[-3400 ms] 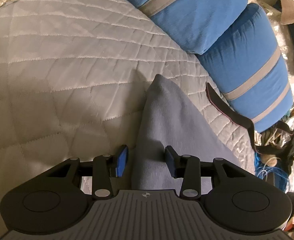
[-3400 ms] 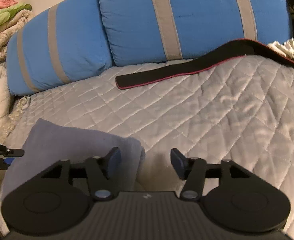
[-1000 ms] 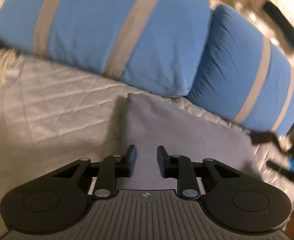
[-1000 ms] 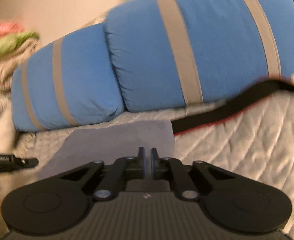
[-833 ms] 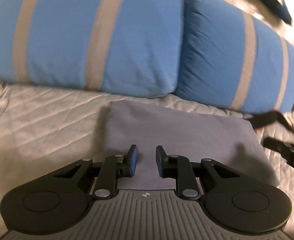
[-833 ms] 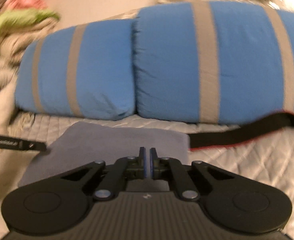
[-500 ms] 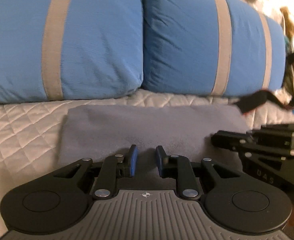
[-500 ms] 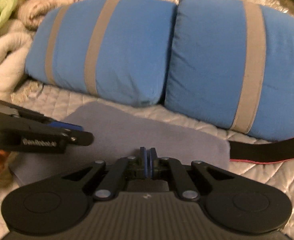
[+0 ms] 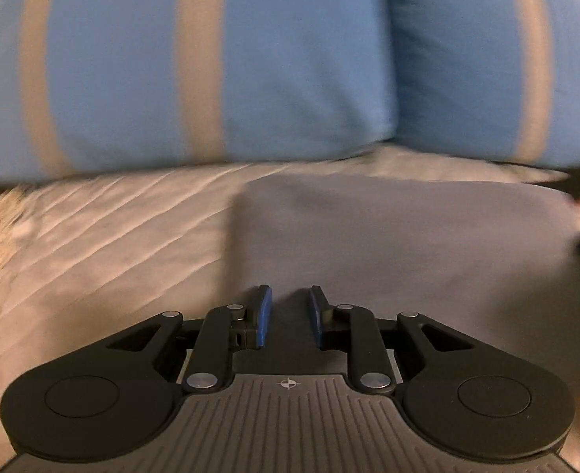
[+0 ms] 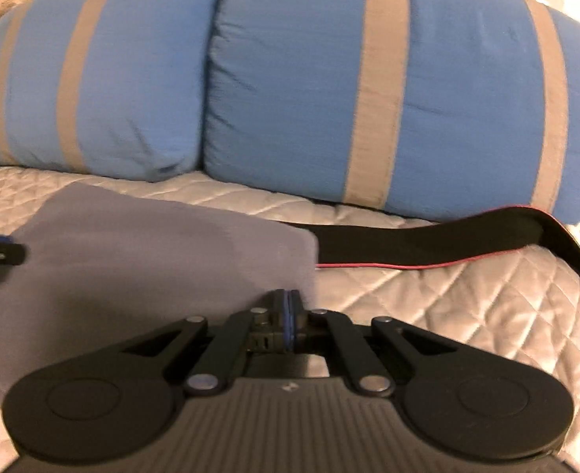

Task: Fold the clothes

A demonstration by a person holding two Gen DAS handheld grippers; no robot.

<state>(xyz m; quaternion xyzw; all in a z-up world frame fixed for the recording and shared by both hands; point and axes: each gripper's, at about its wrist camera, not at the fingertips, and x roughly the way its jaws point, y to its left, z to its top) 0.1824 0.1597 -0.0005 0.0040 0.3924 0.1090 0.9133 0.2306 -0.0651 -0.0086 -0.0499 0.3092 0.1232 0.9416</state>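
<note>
Grey garment (image 10: 140, 260), folded flat on quilt (image 10: 467, 299) — right gripper (image 10: 286, 315) pinches its near-right edge, left gripper (image 9: 288, 317) parted; keep edges aligned.

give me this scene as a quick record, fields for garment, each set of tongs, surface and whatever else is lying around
garment: grey folded cloth, lying flat on the bed
left tongs: parted slightly, grey cloth bunched in the gap; grip cannot be told
right tongs: shut at the cloth's near right edge; whether they hold cloth is unclear
surface: pale quilted bedspread
behind: two blue pillows with grey stripes
other: black strap with red edging, its end by the cloth's far right corner
image quality: left wrist view blurred
</note>
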